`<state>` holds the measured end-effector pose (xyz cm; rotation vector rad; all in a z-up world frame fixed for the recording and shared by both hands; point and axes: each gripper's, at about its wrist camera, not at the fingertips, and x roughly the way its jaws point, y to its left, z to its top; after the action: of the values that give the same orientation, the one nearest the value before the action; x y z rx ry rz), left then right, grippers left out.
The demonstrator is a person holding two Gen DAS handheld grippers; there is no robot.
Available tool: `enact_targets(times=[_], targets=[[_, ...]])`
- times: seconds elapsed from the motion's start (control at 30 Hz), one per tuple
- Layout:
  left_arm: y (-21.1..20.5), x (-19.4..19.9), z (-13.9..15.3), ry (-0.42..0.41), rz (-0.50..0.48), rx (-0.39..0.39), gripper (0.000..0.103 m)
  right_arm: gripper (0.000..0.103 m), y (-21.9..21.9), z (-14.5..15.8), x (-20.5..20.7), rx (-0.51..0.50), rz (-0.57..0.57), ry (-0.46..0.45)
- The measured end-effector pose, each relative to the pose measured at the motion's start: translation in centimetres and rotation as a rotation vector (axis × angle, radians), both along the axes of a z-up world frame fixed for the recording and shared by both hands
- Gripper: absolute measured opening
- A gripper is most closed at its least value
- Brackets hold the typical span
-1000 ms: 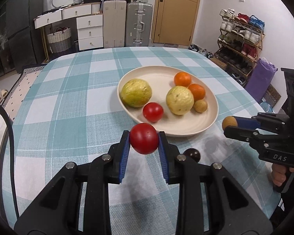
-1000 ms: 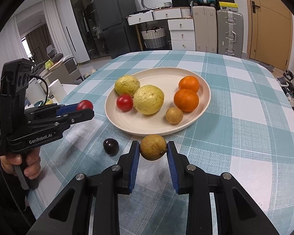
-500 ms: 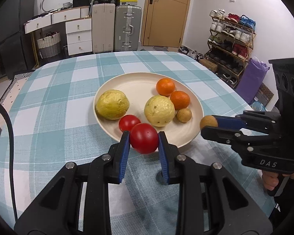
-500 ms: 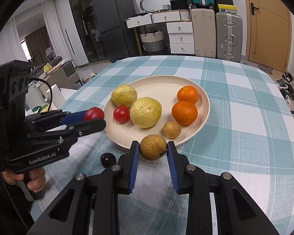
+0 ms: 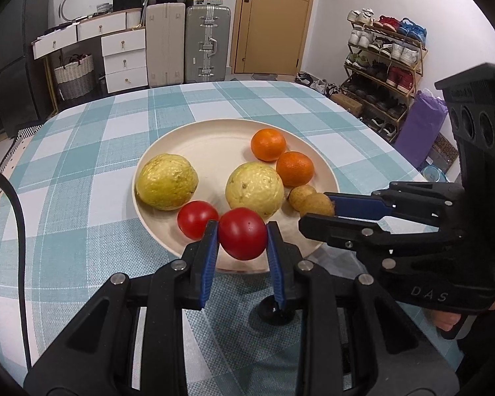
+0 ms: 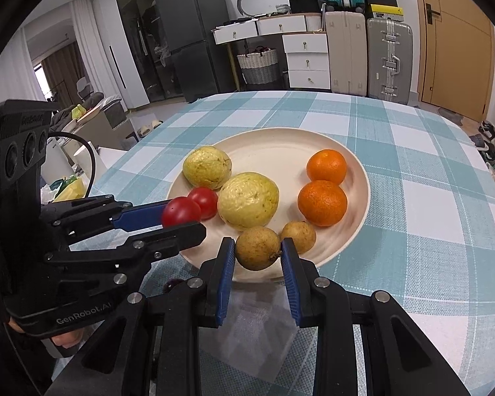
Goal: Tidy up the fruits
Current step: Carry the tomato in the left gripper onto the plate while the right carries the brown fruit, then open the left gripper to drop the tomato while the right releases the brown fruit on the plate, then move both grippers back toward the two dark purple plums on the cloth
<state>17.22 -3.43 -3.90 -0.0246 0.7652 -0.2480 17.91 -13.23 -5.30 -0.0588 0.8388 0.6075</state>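
Red tomato [image 5: 242, 233] clamped in left tool [image 5: 242, 241] over plate [image 5: 214, 138].

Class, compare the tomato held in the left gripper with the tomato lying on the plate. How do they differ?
The held tomato is clamped between the left gripper pads above the plate rim; the plate tomato lies free on the plate, beside a yellow fruit. The held tomato looks larger, being nearer the camera. Both are round, red and glossy.

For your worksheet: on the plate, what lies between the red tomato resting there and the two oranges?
The larger pale yellow fruit sits between the resting tomato and the oranges on the plate; the right wrist view shows it best.
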Motion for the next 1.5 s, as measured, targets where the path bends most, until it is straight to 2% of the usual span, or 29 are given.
enact_targets(times=[0.3, 0.67, 0.77, 0.9, 0.97, 1.0, 1.03, 1.07, 1.13, 1.2, 1.3, 1.37, 1.4, 1.5], targets=[[-0.8, 0.6, -0.8, 0.018, -0.013, 0.036, 0.026, 0.029, 0.2, -0.3, 0.6, -0.001, 0.002, 0.009], [-0.7, 0.9, -1.1, 0.032, -0.015, 0.032, 0.026, 0.029, 0.2, -0.4, 0.7, -0.008, 0.002, 0.005], [-0.5, 0.9, -1.1, 0.026, -0.004, 0.035, 0.026, 0.032, -0.1, 0.0, 0.3, -0.006, -0.018, -0.034], [0.2, 0.7, -0.4, 0.005, 0.016, 0.023, 0.027, 0.047, -0.9, 0.7, 0.0, 0.009, -0.032, -0.052], [0.5, 0.3, 0.1, -0.007, 0.025, 0.014, 0.035, 0.051, -1.3, 1.0, -0.1, 0.002, -0.046, -0.058], [0.7, 0.2, 0.4, -0.014, 0.029, 0.010, 0.045, 0.054, -1.4, 1.0, -0.1, -0.001, -0.051, -0.058], [0.9, 0.0, 0.6, -0.021, 0.034, 0.006, 0.055, 0.061, -1.6, 1.1, -0.2, -0.004, -0.056, -0.057], [1.2, -0.3, 0.9, -0.031, 0.039, -0.001, 0.058, 0.067, -1.8, 1.2, -0.3, -0.005, -0.061, -0.057], [1.7, -0.8, 1.4, -0.044, 0.043, -0.017, 0.072, 0.087, -2.0, 1.3, -0.6, -0.004, -0.072, -0.060], [2.2, -1.4, 1.8, -0.049, 0.063, -0.013, 0.083, 0.092, -2.2, 1.5, -1.0, -0.001, -0.069, -0.060], [2.7, -2.6, 2.3, -0.059, 0.069, -0.009, 0.085, 0.103, -2.2, 1.5, -1.5, -0.016, -0.070, -0.057], [3.0, -3.5, 2.5, -0.065, 0.074, 0.003, 0.092, 0.103, -2.0, 1.5, -2.0, -0.033, -0.068, -0.062], [3.1, -3.9, 2.6, -0.068, 0.081, 0.009, 0.100, 0.103, -2.0, 1.5, -2.2, -0.041, -0.068, -0.061], [3.3, -5.2, 2.7, -0.084, 0.093, 0.015, 0.102, 0.103, -1.9, 1.3, -2.6, -0.049, -0.077, -0.060]])
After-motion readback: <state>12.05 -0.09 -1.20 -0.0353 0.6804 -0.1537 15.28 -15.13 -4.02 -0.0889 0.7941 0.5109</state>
